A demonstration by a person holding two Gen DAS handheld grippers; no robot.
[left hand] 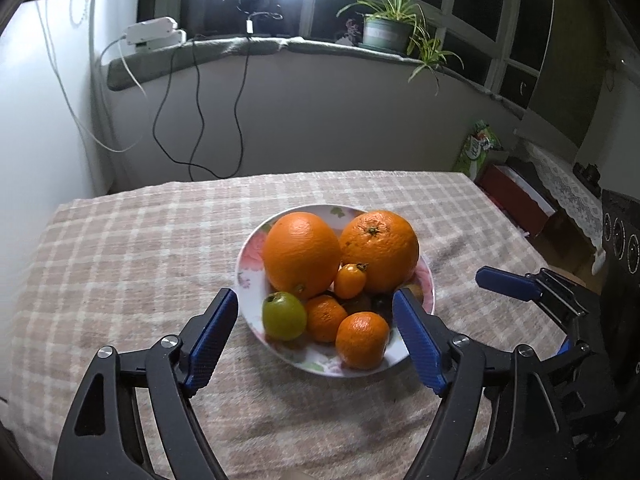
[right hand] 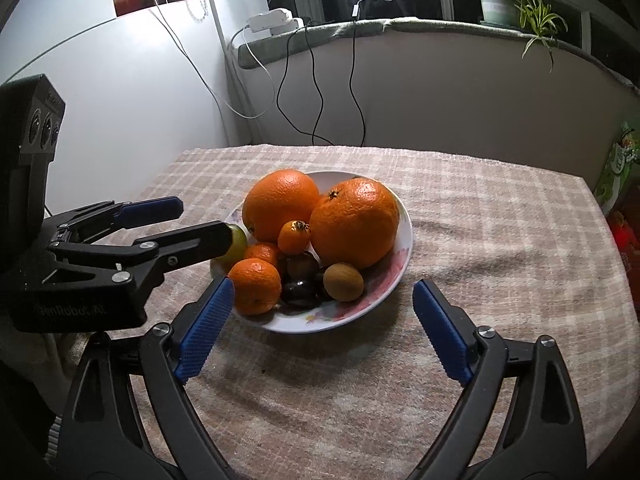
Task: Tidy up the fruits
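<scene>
Orange fruit fills the bowl (left hand: 245,264) at frame centre — left gripper (left hand: 316,312) and right gripper (right hand: 322,302) both spread wide, empty, low in frame before it.

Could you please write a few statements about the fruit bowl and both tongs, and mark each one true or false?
1. All the fruit lies in the bowl. True.
2. The left tongs grip the green fruit. False: they are open and hold nothing.
3. Two large oranges sit at the bowl's far side. True.
4. The right tongs are shut. False: they are open.
5. The tablecloth is plain blue. False: it is beige checked.
</scene>
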